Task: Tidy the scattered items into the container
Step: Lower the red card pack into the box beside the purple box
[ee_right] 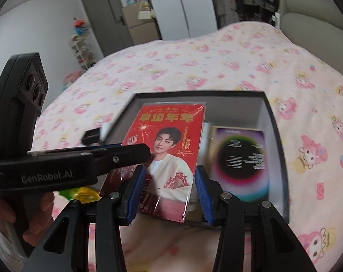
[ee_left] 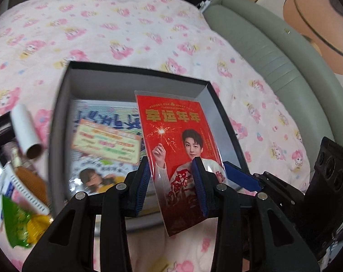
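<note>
A red card in a clear sleeve [ee_left: 178,149], printed with a man holding a sparkler, is held over the near edge of an open dark box [ee_left: 135,70] on the bed. My left gripper [ee_left: 171,185] has the card's lower part between its blue pads, and the jaws are partly apart around it. In the right wrist view the same card [ee_right: 169,149] lies between my right gripper's [ee_right: 167,192] open blue fingers, with the left gripper's body [ee_right: 58,165] reaching in from the left over it. The box [ee_right: 273,122] holds a booklet with a dark circle [ee_right: 239,158] and printed sheets [ee_left: 103,140].
To the left of the box lie a white tube [ee_left: 27,131], a brown comb [ee_left: 33,183], and a green and yellow packet [ee_left: 21,226]. The pink patterned blanket [ee_left: 126,27] covers the bed. A grey padded headboard [ee_left: 273,52] runs along the right side.
</note>
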Available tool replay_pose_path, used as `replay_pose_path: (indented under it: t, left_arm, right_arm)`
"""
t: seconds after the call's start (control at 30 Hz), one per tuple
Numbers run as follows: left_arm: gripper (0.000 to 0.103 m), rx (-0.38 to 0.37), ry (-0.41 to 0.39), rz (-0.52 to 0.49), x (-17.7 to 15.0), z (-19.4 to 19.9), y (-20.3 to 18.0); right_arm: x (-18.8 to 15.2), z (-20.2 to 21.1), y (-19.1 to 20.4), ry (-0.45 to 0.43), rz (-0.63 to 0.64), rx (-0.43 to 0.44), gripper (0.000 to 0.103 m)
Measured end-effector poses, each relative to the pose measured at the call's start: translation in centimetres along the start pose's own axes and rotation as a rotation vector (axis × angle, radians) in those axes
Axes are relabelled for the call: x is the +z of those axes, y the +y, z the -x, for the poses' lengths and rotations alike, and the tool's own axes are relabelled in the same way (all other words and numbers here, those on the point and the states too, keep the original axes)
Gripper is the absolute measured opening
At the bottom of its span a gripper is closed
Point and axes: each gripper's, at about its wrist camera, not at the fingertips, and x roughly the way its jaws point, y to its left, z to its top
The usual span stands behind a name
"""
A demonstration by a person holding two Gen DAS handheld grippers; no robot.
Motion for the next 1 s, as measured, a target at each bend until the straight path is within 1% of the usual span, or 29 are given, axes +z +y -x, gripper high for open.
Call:
replay_pose_path:
  t: [0.07, 0.17, 0.23, 0.33, 0.37, 0.47, 0.57, 0.6, 0.73, 0.77, 0.87, 0.9, 1.0]
  left_arm:
    - [0.037, 0.022, 0.031, -0.012, 0.2, -1.5, -0.4]
    - [0.037, 0.033, 0.091, 0.009, 0.2, -3.7, -0.3]
    - [0.037, 0.050, 0.111, 0.018, -0.2, -4.6, -0.3]
    - [0.037, 0.079, 0.113, 0.025, -0.7, -5.0, -0.2]
    - [0.037, 0.085, 0.111, 0.031, -0.8, -4.9, -0.1]
    - [0.037, 0.098, 0.097, 0.060, -1.0, -4.4, 0.5]
    - [0.037, 0.081, 0.113, 0.093, -1.1, -4.6, 1.0]
    - [0.037, 0.080, 0.130, 0.097, -1.3, -5.0, 1.0]
    - [0.037, 0.113, 0.192, 0.094, -1.6, -6.9, 0.7]
    - [0.039, 0.122, 0.207, 0.093, -1.6, -7.4, 0.7]
    - [0.041, 0.138, 0.197, 0.090, -1.5, -8.0, 0.3]
    - [0.042, 0.135, 0.200, 0.090, -1.4, -8.1, 0.1]
    - [0.042, 0.070, 0.230, 0.085, -1.5, -8.6, -0.8]
  right_arm:
    - [-0.1, -1.1, -1.3, 0.031, -0.015, -0.010, 0.041]
    - [-0.5, -3.1, -2.5, 0.105, -0.028, -0.039, 0.041]
    - [-0.7, -3.5, -3.1, 0.128, -0.031, -0.067, 0.041]
    - [-0.9, -3.0, -3.8, 0.108, -0.052, -0.095, 0.041]
    - [-0.9, -2.6, -4.1, 0.090, -0.066, -0.123, 0.041]
    - [-0.9, -1.4, -4.7, 0.041, -0.079, -0.160, 0.041]
    - [-1.0, -1.0, -5.1, 0.031, -0.097, -0.143, 0.041]
    - [-1.0, -0.9, -5.2, 0.030, -0.102, -0.142, 0.041]
    - [-1.4, -1.0, -5.3, 0.042, -0.111, -0.140, 0.041]
    - [-1.4, -1.1, -5.3, 0.046, -0.111, -0.142, 0.041]
    - [-1.5, -1.5, -5.4, 0.057, -0.116, -0.146, 0.041]
    - [-1.6, -1.7, -5.6, 0.059, -0.122, -0.145, 0.041]
    - [-1.6, -1.4, -5.9, 0.055, -0.130, -0.150, 0.041]
